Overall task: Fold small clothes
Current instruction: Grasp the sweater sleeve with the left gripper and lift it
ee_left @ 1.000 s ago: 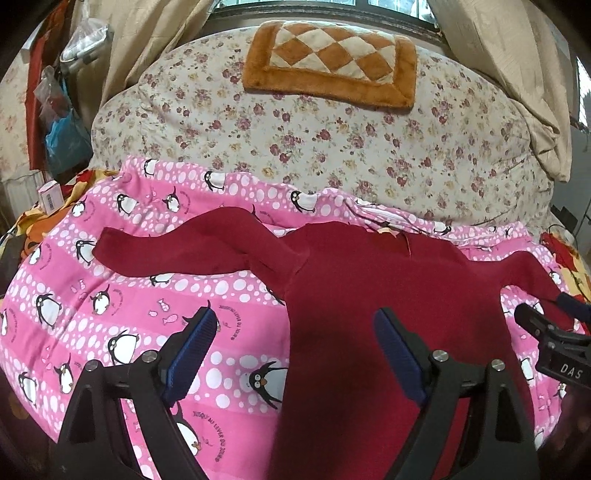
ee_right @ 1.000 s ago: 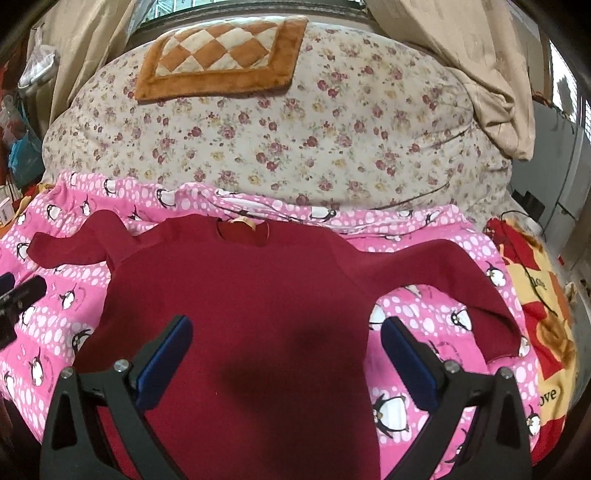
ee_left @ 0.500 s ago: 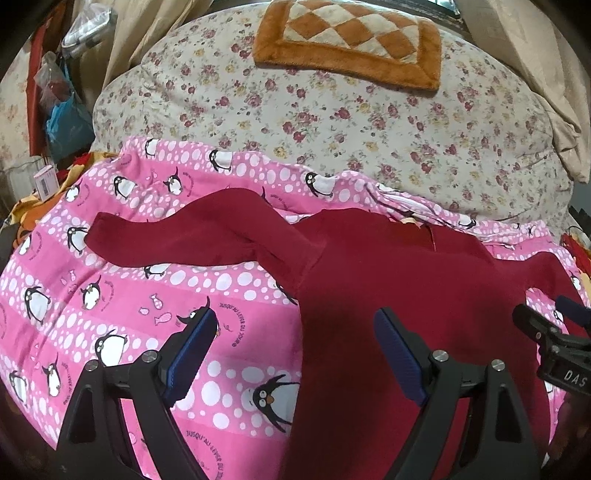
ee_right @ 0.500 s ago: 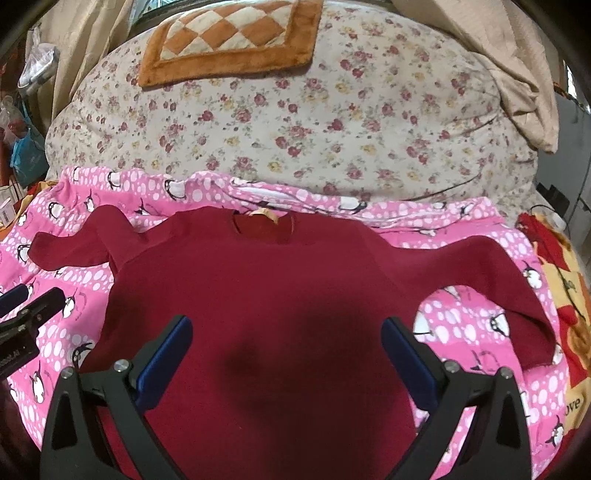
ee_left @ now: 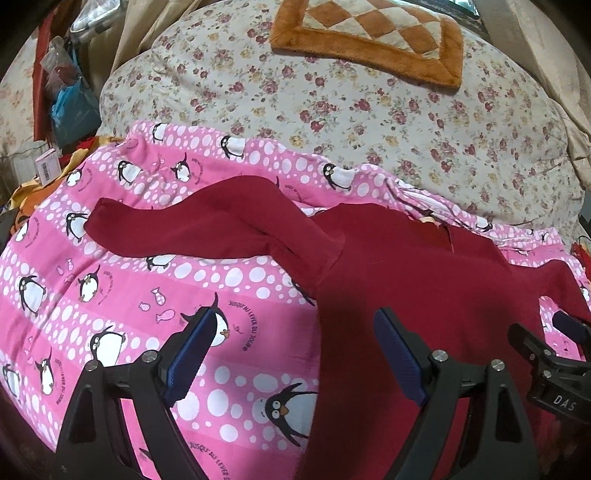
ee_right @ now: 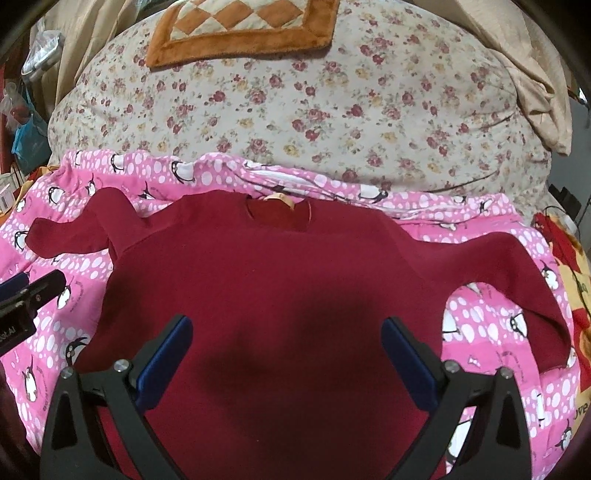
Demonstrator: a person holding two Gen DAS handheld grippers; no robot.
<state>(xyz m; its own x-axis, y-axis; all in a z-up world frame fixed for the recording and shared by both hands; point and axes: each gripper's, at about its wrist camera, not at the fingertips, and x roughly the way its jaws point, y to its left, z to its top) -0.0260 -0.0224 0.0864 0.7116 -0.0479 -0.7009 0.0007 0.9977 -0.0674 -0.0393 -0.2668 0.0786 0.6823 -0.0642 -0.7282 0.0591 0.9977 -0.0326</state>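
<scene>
A small dark red long-sleeved sweater (ee_right: 266, 295) lies flat on a pink penguin-print sheet (ee_left: 110, 295), neck away from me, both sleeves spread out. Its left sleeve (ee_left: 192, 229) reaches out to the left; its right sleeve (ee_right: 517, 273) curves down at the right. My left gripper (ee_left: 295, 350) is open and empty, above the sweater's left edge. My right gripper (ee_right: 286, 354) is open and empty, above the sweater's middle. Each gripper's tip shows at the edge of the other's view.
A floral quilt (ee_right: 295, 103) is heaped behind the sheet, with an orange checked mat (ee_left: 369, 33) on top. Bags and clutter (ee_left: 70, 99) stand at the far left. A red and yellow blanket (ee_right: 569, 295) lies at the right.
Both grippers have moved forward and lower over the sweater, which looms larger. The sweater has not moved. Both grippers stay open.
</scene>
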